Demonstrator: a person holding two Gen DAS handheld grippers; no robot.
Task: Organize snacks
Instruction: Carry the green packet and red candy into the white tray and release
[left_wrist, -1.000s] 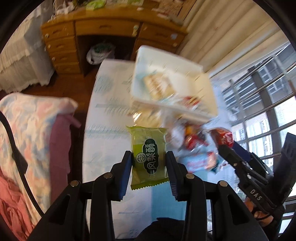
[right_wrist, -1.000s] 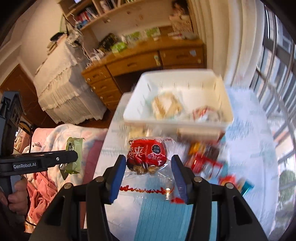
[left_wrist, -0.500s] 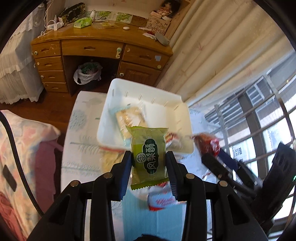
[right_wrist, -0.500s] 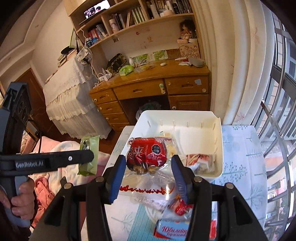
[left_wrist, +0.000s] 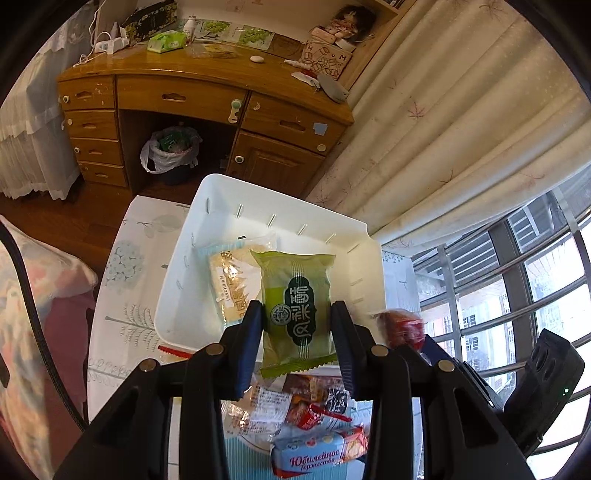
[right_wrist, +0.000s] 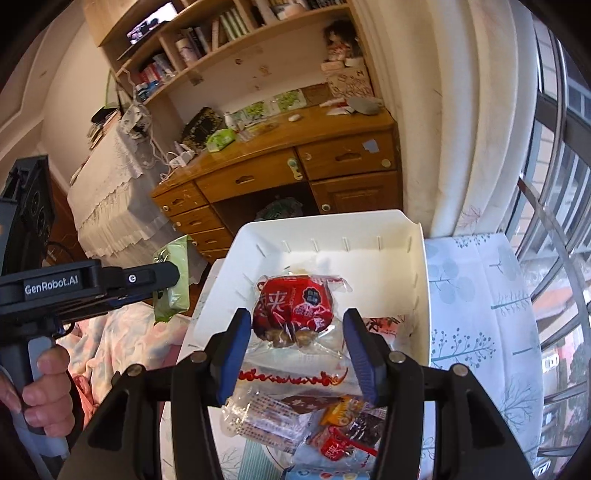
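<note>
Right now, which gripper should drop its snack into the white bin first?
Probably the right gripper: its red snack packet hangs over the white plastic bin; from its camera, the green packet sits left of the bin.

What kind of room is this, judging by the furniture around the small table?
Most likely a bedroom or study in a home. A wooden desk with drawers stands under a bookshelf, bedding lies beside the table, and long curtains hang by the window.
</note>
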